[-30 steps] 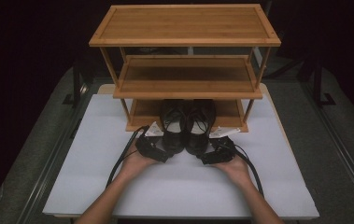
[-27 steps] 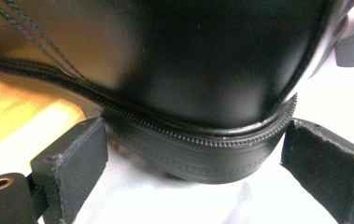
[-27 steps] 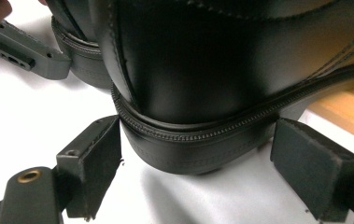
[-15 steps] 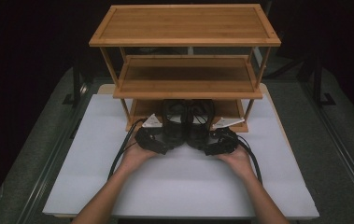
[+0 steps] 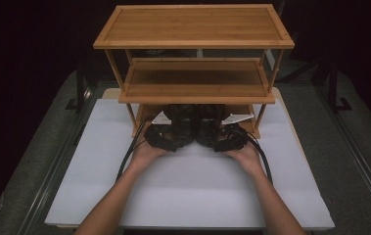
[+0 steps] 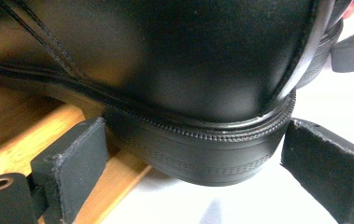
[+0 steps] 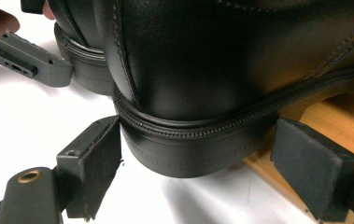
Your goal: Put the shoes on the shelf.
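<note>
A pair of black leather shoes stands heel-first toward me at the bottom tier of a bamboo rack (image 5: 193,24). My left gripper (image 5: 173,143) straddles the left shoe (image 5: 183,120) at its heel. In the left gripper view both pads press the sides of the heel (image 6: 198,154), which hangs just above the white mat. My right gripper (image 5: 218,143) holds the right shoe (image 5: 209,120) the same way, its pads against the heel (image 7: 184,149). Both toes are hidden under the middle shelf.
The rack has three tiers; its bottom shelf's front edge (image 6: 30,140) lies right under the heels. A white mat (image 5: 193,196) covers the table in front of the rack. Cables trail from both grippers toward my forearms. Dark surroundings lie beyond the table.
Both hands have moved forward toward the rack, carrying the two shoes with them. The shoes now sit deeper under the middle shelf than a second ago.
</note>
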Action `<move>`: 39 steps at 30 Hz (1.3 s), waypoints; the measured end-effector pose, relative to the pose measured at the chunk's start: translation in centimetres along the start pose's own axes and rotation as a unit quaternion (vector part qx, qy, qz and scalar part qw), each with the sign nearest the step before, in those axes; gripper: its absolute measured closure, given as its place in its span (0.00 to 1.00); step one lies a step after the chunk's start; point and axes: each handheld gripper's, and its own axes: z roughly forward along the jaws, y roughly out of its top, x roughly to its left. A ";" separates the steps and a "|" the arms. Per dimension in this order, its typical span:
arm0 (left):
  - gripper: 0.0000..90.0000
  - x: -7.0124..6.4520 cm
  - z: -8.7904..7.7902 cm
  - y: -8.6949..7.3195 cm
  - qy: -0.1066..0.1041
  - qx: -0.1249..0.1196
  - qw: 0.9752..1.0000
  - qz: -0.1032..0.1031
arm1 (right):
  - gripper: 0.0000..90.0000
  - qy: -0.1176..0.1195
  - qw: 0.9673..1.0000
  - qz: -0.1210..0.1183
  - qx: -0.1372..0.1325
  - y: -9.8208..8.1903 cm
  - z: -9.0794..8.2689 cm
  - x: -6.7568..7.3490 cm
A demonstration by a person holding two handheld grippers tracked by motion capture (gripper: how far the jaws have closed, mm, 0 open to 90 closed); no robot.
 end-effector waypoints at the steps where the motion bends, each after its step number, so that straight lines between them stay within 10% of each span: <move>1: 0.08 0.1 0.2 0.0 0.002 -0.001 1.000 -0.001 | 0.18 0.000 1.000 0.000 0.001 0.0 0.2 -0.1; 24: 0.08 2.6 2.6 1.5 0.020 0.018 1.000 -0.008 | 0.18 -0.046 0.999 -0.015 0.012 1.7 2.6 -2.7; 35: 0.08 3.1 3.3 1.7 0.019 0.029 0.999 -0.007 | 0.18 -0.047 0.999 0.002 0.023 1.6 3.3 -3.1; 37: 0.08 3.2 3.4 1.6 0.023 0.029 0.999 -0.012 | 0.18 -0.051 0.997 0.036 0.037 1.5 3.1 -2.8; 39: 0.08 3.3 3.4 1.5 0.016 0.030 0.999 -0.016 | 0.18 -0.046 0.999 0.005 0.022 1.6 3.3 -3.1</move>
